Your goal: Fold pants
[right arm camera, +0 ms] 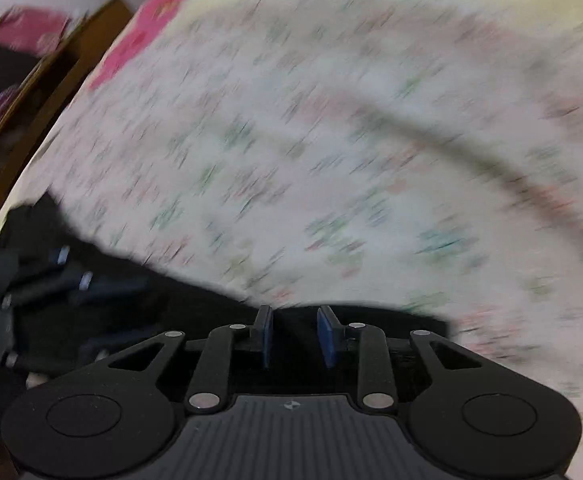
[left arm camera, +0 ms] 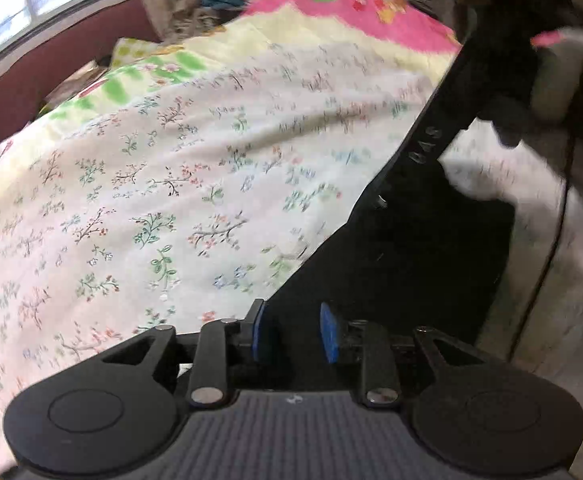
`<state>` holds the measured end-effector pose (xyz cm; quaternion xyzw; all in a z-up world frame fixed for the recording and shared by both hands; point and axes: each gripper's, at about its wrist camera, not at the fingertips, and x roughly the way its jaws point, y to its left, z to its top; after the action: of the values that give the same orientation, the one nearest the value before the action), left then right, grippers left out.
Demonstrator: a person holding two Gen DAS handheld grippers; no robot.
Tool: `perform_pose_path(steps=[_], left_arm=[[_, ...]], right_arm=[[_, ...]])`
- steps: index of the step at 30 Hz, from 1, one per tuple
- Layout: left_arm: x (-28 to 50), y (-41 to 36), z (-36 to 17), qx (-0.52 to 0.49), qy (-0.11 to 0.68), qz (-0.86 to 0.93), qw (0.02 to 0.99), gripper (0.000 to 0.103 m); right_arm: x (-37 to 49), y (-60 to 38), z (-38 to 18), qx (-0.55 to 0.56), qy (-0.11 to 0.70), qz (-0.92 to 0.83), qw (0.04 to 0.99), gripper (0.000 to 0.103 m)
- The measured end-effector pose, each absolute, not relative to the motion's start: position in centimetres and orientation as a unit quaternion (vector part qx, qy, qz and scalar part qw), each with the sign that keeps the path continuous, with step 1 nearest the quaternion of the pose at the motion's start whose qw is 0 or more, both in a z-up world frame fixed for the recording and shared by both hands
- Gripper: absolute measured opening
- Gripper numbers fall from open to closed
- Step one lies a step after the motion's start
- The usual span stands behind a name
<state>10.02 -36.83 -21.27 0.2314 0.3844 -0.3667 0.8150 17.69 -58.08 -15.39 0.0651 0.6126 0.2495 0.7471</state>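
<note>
Just ahead of our left gripper (left arm camera: 291, 330), the black pants (left arm camera: 403, 248) lie on the floral sheet (left arm camera: 163, 184), its blue pads parted with only dark cloth behind the gap. Our right gripper (right arm camera: 296, 336) also stands slightly open over the pants' edge, gripping nothing; its view is blurred.

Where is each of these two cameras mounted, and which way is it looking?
Left wrist view: sits on the left tongs, looking down along them at black fabric pants on a white floral bedsheet; the right tongs show at upper right.
Right wrist view: sits on the right tongs, looking down at the blurred sheet; the left tongs show at left.
Both share pants and sheet.
</note>
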Motion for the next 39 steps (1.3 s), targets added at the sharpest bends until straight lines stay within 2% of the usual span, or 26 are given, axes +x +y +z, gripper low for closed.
perform_pose_path(steps=[5,9,13,14,17,20,26,29,30,32,33,35,39], left_arm=[[11.8,-37.0,-22.9,0.256,0.389,-0.414,0.782,0.046],[11.7,-37.3,-22.8,0.281,0.356,-0.444,0.773,0.054],[11.9,-38.0,-23.1,0.316,0.351,-0.491,0.732,0.055],[11.6,-38.3,-23.3,0.331,0.348,-0.493,0.726,0.053],[10.3,-38.3,-23.2,0.345,0.344,-0.495,0.72,0.032],[8.8,-37.6,-22.6,0.35,0.344,-0.498,0.714,0.028],[6.8,-36.5,-21.7,0.353,0.356,-0.501,0.706,0.028],[6.9,-36.2,-21.5,0.345,0.36,-0.501,0.708,0.028],[6.9,-36.2,-21.3,0.343,0.359,-0.505,0.706,0.028],[6.8,-36.3,-21.3,0.345,0.354,-0.502,0.709,0.028],[6.8,-36.3,-21.4,0.345,0.355,-0.5,0.711,0.028],[7.3,-36.6,-21.6,0.338,0.355,-0.494,0.718,0.028],[8.3,-37.1,-21.7,0.336,0.357,-0.488,0.722,0.028]], right_arm=[[17.6,-57.3,-16.0,0.078,0.664,0.325,0.669,0.014],[17.6,-56.7,-15.5,0.082,0.674,0.372,0.633,0.018],[17.5,-55.6,-15.8,0.064,0.677,0.405,0.611,0.021],[17.7,-55.4,-15.9,0.067,0.675,0.407,0.612,0.023],[19.1,-56.2,-17.0,0.107,0.676,0.396,0.613,0.026],[20.4,-56.3,-18.6,0.155,0.681,0.404,0.591,0.027],[21.6,-54.7,-20.4,0.189,0.681,0.43,0.562,0.031],[23.4,-55.7,-20.6,0.213,0.676,0.406,0.577,0.027],[23.9,-56.4,-20.7,0.224,0.676,0.386,0.587,0.02],[24.5,-57.7,-20.6,0.253,0.672,0.348,0.603,0.017],[24.5,-58.0,-19.8,0.25,0.659,0.339,0.623,0.02],[23.9,-57.7,-17.7,0.227,0.625,0.348,0.661,0.032],[23.1,-53.1,-17.8,0.18,0.652,0.413,0.61,0.033]])
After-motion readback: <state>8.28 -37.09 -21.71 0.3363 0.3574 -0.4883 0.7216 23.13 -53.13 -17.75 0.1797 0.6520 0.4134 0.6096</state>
